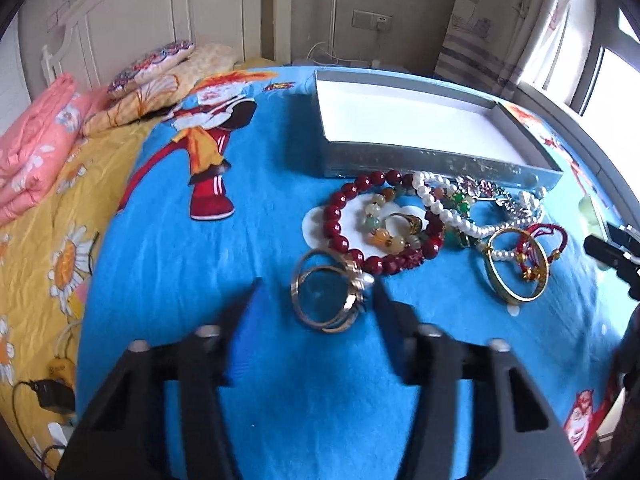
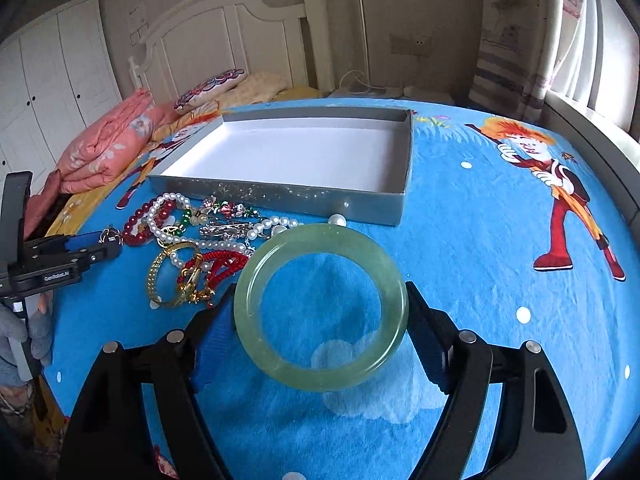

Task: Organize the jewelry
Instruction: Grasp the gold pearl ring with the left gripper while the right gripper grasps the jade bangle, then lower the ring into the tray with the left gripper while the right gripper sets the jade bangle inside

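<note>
A pile of jewelry lies on the blue blanket in front of an empty silver box (image 1: 440, 160) with a white floor. My left gripper (image 1: 316, 292) is open, its fingers either side of thin gold bangles (image 1: 326, 302). Beyond them lie a dark red bead bracelet (image 1: 340, 216), a pearl necklace (image 1: 452, 216) and a wide gold bangle (image 1: 516, 268). My right gripper (image 2: 320, 300) is shut on a pale green jade bangle (image 2: 320, 306), held above the blanket near the box (image 2: 400, 204). The jewelry pile (image 2: 192, 236) lies to its left.
Folded pink quilts (image 1: 32, 140) and pillows (image 1: 160, 68) lie at the head of the bed. A charger and cables (image 1: 48, 396) sit on the yellow sheet at left. A window (image 1: 608, 80) and curtain (image 2: 516, 40) are on the right.
</note>
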Action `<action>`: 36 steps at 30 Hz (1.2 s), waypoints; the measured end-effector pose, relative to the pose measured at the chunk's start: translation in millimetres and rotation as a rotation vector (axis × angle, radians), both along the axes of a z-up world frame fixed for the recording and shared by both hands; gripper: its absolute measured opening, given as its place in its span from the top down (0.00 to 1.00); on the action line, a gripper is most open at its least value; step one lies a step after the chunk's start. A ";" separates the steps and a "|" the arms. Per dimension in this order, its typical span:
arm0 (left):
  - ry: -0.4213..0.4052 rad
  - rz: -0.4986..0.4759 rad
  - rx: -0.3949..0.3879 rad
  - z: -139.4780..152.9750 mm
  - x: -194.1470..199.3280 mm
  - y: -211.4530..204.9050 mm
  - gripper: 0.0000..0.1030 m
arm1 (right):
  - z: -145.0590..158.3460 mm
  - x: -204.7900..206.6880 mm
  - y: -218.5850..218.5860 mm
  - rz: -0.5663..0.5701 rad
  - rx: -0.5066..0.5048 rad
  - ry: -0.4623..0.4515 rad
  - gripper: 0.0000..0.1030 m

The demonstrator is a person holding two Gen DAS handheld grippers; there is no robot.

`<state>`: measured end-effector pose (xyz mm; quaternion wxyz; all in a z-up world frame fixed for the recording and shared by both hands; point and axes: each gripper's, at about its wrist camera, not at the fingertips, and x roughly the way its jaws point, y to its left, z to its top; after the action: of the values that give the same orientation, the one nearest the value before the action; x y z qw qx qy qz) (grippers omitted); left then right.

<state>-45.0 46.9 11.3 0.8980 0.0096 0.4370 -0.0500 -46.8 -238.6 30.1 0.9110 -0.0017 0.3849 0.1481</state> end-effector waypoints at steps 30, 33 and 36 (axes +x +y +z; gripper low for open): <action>-0.083 -0.134 -0.012 65.0 70.0 -52.3 0.64 | 35.9 70.6 14.9 0.020 -0.029 -0.051 0.26; -0.060 -0.134 0.007 64.5 94.2 -56.7 0.64 | 33.8 98.9 18.6 0.014 -0.031 -0.021 0.26; -0.028 -0.128 0.040 59.2 123.0 -62.1 0.64 | 25.6 127.1 20.3 0.001 -0.028 0.023 0.26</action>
<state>78.0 -15.2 70.5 0.8987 0.0560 0.4237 -0.0986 80.3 -218.3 55.7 0.9063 -0.0129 0.3974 0.1432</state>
